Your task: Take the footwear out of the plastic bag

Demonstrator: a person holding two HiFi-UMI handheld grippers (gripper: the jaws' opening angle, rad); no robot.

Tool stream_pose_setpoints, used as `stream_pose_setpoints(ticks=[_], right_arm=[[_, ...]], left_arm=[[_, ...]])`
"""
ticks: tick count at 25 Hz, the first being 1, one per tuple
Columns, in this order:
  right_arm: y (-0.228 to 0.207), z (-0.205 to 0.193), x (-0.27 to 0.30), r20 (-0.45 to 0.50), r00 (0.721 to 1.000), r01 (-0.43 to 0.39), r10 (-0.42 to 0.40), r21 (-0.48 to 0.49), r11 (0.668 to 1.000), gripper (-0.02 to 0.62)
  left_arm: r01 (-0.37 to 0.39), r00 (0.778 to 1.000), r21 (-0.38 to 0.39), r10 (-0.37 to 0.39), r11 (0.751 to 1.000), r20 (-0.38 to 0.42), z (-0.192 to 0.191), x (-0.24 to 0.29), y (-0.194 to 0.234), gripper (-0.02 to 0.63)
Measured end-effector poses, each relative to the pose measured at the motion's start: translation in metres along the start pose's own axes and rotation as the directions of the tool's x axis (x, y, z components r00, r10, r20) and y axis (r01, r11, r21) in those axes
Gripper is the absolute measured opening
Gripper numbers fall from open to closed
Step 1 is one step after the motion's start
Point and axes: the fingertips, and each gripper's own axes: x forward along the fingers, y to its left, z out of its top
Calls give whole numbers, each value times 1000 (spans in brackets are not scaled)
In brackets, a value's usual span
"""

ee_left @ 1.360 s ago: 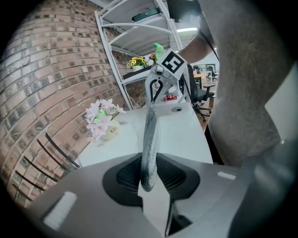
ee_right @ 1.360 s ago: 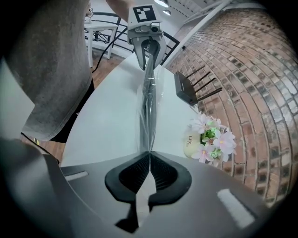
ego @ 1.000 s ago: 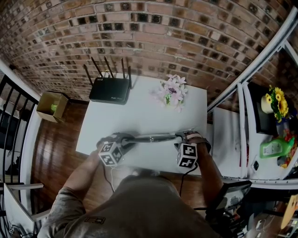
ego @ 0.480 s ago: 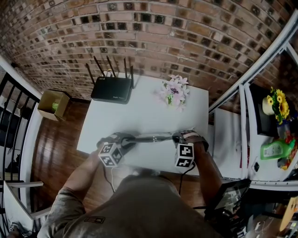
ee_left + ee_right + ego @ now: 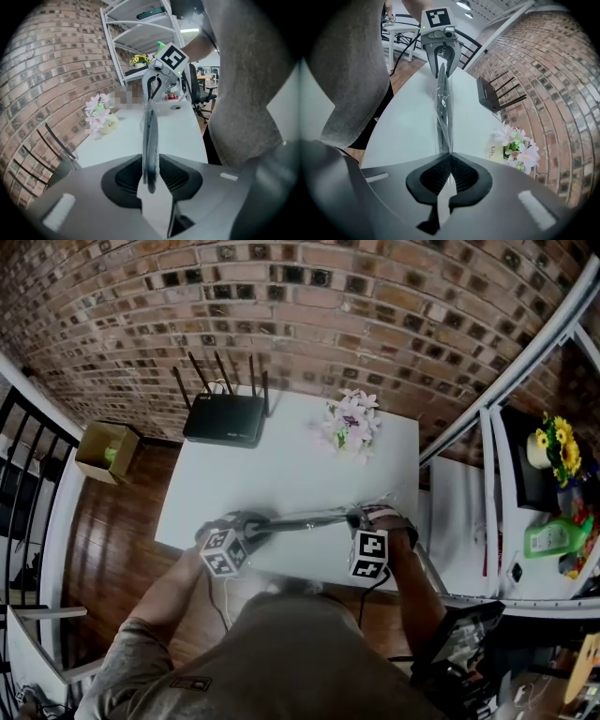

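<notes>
A flat dark piece of footwear in a clear plastic bag (image 5: 305,517) is stretched edge-on between my two grippers, just above the white table (image 5: 281,465). My left gripper (image 5: 246,529) (image 5: 150,176) holds one end. Its jaws have just been opening a little, and the bagged footwear (image 5: 150,140) still sits pressed between its pads. My right gripper (image 5: 361,517) (image 5: 449,159) is shut on the bag's thin plastic edge (image 5: 443,112) at the other end. Each gripper view shows the other gripper at the far end: the right gripper (image 5: 154,79) and the left gripper (image 5: 440,51).
A black router (image 5: 223,420) with several antennas stands at the table's back left. A small pot of pale flowers (image 5: 352,425) is at the back right. A cardboard box (image 5: 105,454) lies on the wood floor to the left. White shelving (image 5: 544,474) stands to the right.
The right gripper has edged slightly to the left. The bag stays stretched between both grippers and the left gripper has not visibly moved.
</notes>
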Motion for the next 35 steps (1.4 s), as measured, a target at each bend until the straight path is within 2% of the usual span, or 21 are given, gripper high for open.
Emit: stream_pose_setpoints(ticks=[4, 8, 10, 12, 17, 22, 27, 31, 35], right_arm=[[1, 4, -1, 4, 1000, -12, 12, 6, 1000, 12], [-1, 7, -2, 7, 1000, -7, 7, 0, 1000, 12], [0, 7, -1, 6, 1000, -11, 11, -3, 1000, 12], [1, 6, -1, 6, 1000, -13, 13, -7, 1000, 12], [1, -7, -1, -33, 999, 1, -1, -18, 1000, 12], [1, -30, -3, -79, 997, 20, -17, 26, 999, 12], [0, -39, -6, -87, 995, 52, -46, 68, 996, 12], [-7, -40, -11, -97, 992, 96, -85, 117, 988, 12], [-14, -44, -15, -114, 986, 139, -122, 162, 977, 12]], left_arm=[[19, 1000, -11, -19, 1000, -13, 7, 8, -4, 155], [33, 999, 4, -33, 999, -41, 9, 20, -7, 161], [26, 998, 18, -25, 1000, -58, 8, 24, -7, 155], [15, 998, 25, -13, 1000, -61, 8, 26, -7, 115], [-2, 999, 39, 4, 999, -48, 11, 18, -4, 104], [-34, 998, 34, 36, 999, -60, -6, -1, 1, 98], [-65, 997, -21, 64, 998, -40, -14, -17, -2, 95], [-98, 995, -108, 96, 989, -22, -21, -27, -6, 94], [-136, 991, -204, 136, 969, -14, -32, -38, -12, 94]])
